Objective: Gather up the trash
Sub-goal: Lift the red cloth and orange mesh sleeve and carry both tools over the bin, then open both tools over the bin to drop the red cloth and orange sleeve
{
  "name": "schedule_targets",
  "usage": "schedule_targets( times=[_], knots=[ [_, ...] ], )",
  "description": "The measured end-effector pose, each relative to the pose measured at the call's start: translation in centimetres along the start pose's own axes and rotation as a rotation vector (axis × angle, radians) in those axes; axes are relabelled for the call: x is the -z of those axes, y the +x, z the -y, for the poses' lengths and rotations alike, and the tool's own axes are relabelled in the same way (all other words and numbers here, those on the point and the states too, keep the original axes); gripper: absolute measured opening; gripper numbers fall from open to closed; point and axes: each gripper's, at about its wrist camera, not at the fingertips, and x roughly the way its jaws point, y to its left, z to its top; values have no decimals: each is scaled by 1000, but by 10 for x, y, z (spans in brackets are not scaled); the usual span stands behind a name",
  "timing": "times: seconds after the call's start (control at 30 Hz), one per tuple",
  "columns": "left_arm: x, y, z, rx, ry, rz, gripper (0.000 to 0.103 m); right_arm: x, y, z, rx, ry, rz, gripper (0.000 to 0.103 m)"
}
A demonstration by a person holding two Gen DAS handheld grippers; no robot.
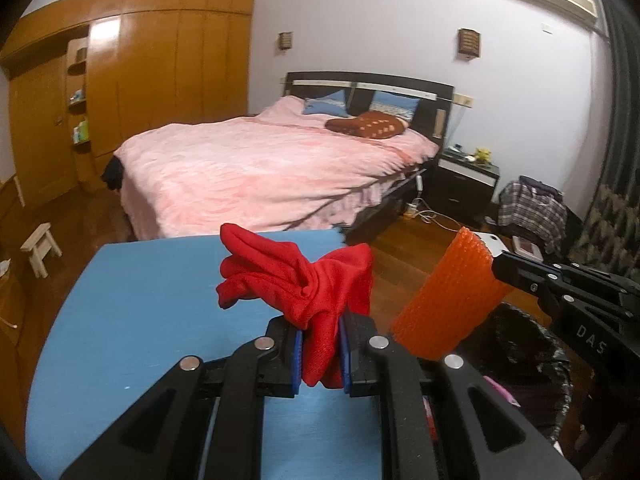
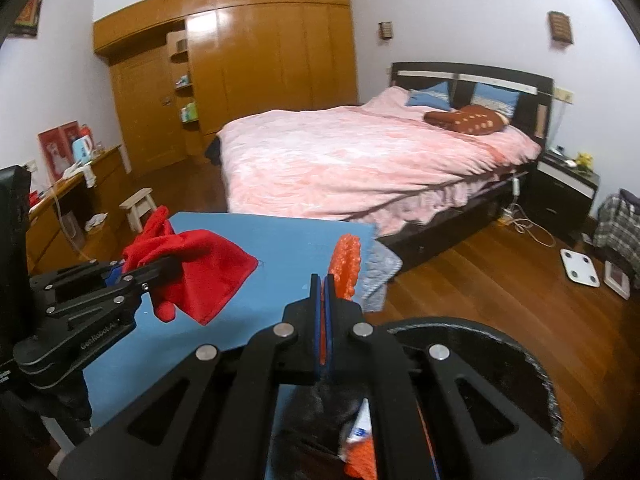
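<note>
Left fingers [image 1: 298, 350] clamped on crumpled red cloth [image 1: 296, 280], right fingers [image 2: 330, 308] on ribbed orange foam netting [image 2: 346, 264].

The blue table top [image 1: 132, 320] lies bare ahead of both grippers. The bin's black liner rim [image 2: 532, 364] bounds its open mouth at the table's right edge. Beyond, the bed [image 2: 360, 160] blocks passage; wooden floor [image 2: 480, 272] lies open rightward.
</note>
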Motion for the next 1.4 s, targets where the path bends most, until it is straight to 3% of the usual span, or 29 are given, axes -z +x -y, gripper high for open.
schedule_targets(
  times=[0.4,0.7,1.2,1.4],
  knots=[
    [8,14,77,111,73,-2,14,38,-35,77,121,94,-13,1],
    [28,35,123,170,112,-37,15,64,-40,112,172,149,-41,1],
    [46,63,158,207,165,-97,15,91,-39,147,202,212,-73,1],
    [47,66,159,218,169,-110,19,96,-35,150,205,226,-88,1]
  ],
)
